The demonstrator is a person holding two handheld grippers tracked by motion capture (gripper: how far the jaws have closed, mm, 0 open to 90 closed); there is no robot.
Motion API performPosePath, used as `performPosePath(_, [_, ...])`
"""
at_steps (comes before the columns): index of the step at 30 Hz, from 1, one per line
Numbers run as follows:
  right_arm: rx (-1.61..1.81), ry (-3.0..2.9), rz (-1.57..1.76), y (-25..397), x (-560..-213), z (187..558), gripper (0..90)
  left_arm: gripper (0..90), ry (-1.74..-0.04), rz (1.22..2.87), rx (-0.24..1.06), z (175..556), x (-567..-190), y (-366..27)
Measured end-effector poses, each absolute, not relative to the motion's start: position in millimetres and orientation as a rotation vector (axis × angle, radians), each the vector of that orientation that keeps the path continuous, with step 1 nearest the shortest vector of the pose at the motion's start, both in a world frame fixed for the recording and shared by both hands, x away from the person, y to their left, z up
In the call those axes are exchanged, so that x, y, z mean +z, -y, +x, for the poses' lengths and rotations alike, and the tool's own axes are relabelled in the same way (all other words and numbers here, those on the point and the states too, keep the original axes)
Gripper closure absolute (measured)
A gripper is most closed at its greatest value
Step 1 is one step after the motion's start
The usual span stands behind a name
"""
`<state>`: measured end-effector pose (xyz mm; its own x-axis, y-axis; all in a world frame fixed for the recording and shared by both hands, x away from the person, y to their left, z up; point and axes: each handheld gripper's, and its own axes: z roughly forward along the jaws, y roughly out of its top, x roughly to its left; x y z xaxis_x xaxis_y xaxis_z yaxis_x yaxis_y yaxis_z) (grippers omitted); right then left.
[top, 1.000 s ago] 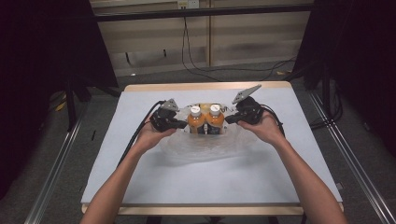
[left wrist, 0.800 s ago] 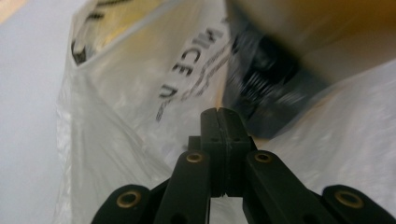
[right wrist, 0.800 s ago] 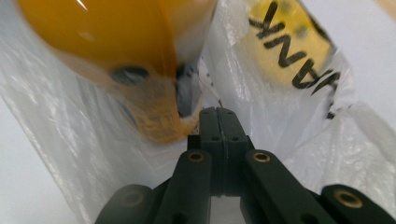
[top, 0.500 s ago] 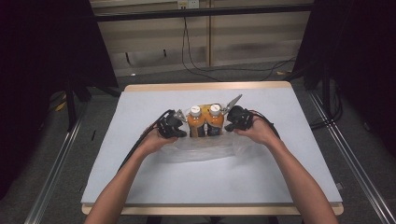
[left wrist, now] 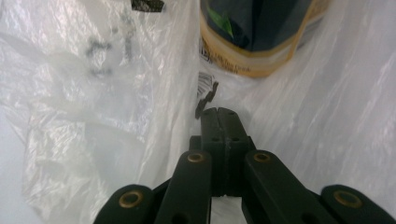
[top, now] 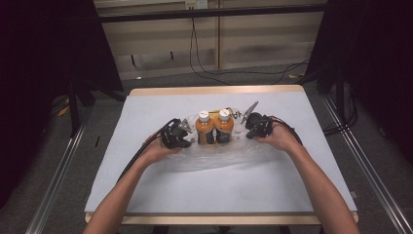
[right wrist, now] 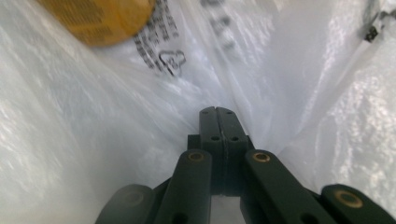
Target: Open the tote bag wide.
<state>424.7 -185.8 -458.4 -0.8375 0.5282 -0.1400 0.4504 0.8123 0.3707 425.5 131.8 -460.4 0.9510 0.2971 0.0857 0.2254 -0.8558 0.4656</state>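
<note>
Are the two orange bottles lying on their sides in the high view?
No, both orange bottles stand upright side by side, white caps up, on the clear plastic bag.

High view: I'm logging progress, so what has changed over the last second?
Both hands dropped lower and drew in beside the two bottles. The left gripper and right gripper now sit against the clear plastic bag, fingers shut, seemingly pinching its film. The bottles stayed upright, side by side, on the table.
</note>
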Motion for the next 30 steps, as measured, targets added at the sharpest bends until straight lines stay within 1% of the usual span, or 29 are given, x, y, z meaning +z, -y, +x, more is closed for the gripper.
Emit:
performPosePath(3, [0.421, -2.721, 0.788, 197, -459, 428, 90.0, 90.0, -0.386, 2.642, 0.229, 427, -461, -136])
performPosePath(5, [0.404, -2.707, 0.784, 204, -459, 429, 90.0, 90.0, -0.373, 2.675, 0.273, 431, -460, -139])
performPosePath(7, [0.416, -2.706, 0.796, 212, -460, 430, 90.0, 90.0, -0.404, 2.666, 0.262, 434, -460, -144])
performPosePath(13, [0.362, -2.689, 0.766, 212, -460, 429, 90.0, 90.0, -0.387, 2.681, 0.309, 441, -460, -149])
performPosePath(16, [0.374, -2.678, 0.779, 214, -460, 430, 90.0, 90.0, -0.415, 2.686, 0.322, 447, -460, -150])
performPosePath(18, [0.388, -2.674, 0.767, 218, -461, 431, 90.0, 90.0, -0.435, 2.671, 0.302, 451, -461, -152])
performPosePath(19, [0.38, -2.67, 0.778, 219, -461, 431, 90.0, 90.0, -0.418, 2.685, 0.332, 452, -461, -152])
performPosePath(20, [0.387, -2.67, 0.789, 220, -461, 431, 90.0, 90.0, -0.436, 2.685, 0.336, 452, -461, -152])
performPosePath(23, [0.382, -2.657, 0.8, 224, -461, 431, 90.0, 90.0, -0.461, 2.666, 0.324, 459, -461, -157])
performPosePath(24, [0.367, -2.652, 0.788, 226, -461, 430, 90.0, 90.0, -0.485, 2.639, 0.284, 462, -462, -161])
performPosePath(26, [0.339, -2.64, 0.774, 230, -462, 428, 90.0, 90.0, -0.5, 2.611, 0.252, 464, -463, -166])
performPosePath(30, [0.33, -2.648, 0.793, 237, -461, 421, 90.0, 90.0, -0.484, 2.616, 0.275, 463, -463, -167])
